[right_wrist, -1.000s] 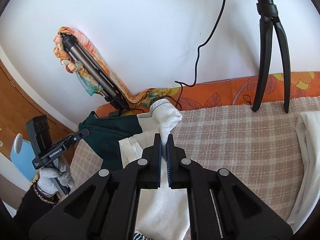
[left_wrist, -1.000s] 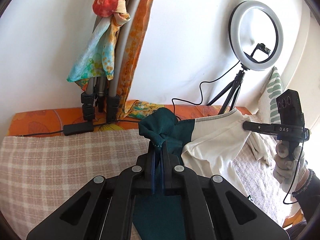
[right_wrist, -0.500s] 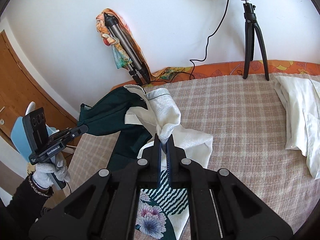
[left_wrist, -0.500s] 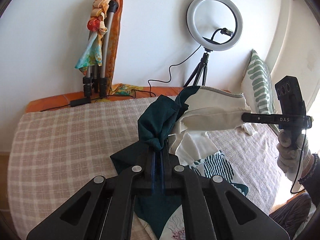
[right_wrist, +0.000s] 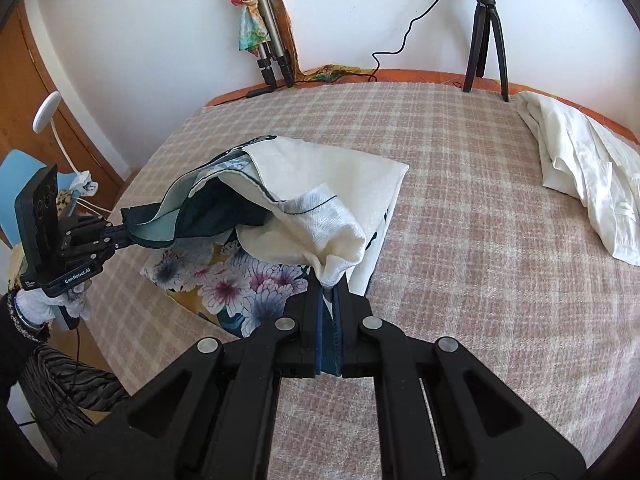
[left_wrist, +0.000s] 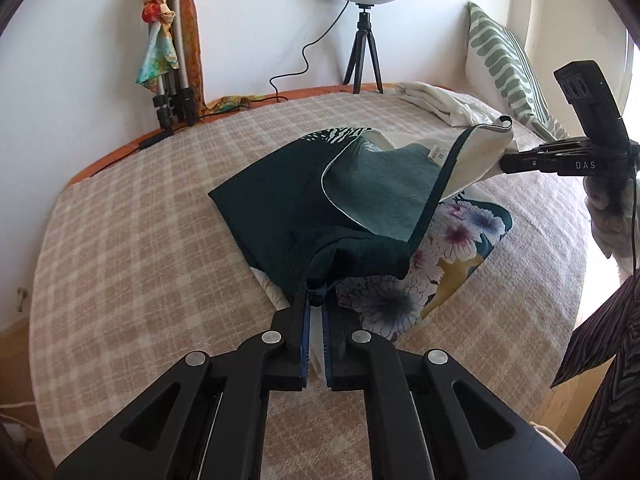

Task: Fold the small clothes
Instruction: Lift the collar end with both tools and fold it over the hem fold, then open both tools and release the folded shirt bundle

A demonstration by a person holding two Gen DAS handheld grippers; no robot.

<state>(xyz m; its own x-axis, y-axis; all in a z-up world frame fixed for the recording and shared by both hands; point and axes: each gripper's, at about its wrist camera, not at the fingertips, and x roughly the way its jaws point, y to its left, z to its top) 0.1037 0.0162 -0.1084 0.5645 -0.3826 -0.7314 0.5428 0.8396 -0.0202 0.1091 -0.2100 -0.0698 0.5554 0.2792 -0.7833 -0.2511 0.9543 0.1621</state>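
Note:
A small garment, dark green [left_wrist: 288, 216] on one side and cream [right_wrist: 332, 176] on the other with a flower print [right_wrist: 240, 280], lies partly on the checked bed. My left gripper [left_wrist: 316, 304] is shut on its green corner. My right gripper [right_wrist: 329, 292] is shut on its cream corner. Both corners are held just above the bed near the front, and the cloth sags between them. The right gripper also shows in the left wrist view [left_wrist: 508, 162], and the left gripper in the right wrist view [right_wrist: 120, 236].
A crumpled white shirt [right_wrist: 588, 168] lies at the bed's right. A ring light tripod [left_wrist: 364, 56] and a folded tripod with a scarf [left_wrist: 172, 60] stand by the wall. A green-striped pillow [left_wrist: 504, 60] leans at the far right.
Both grippers have come down and toward the near edge with the garment. It was held high in the air, and now its far part rests on the bed.

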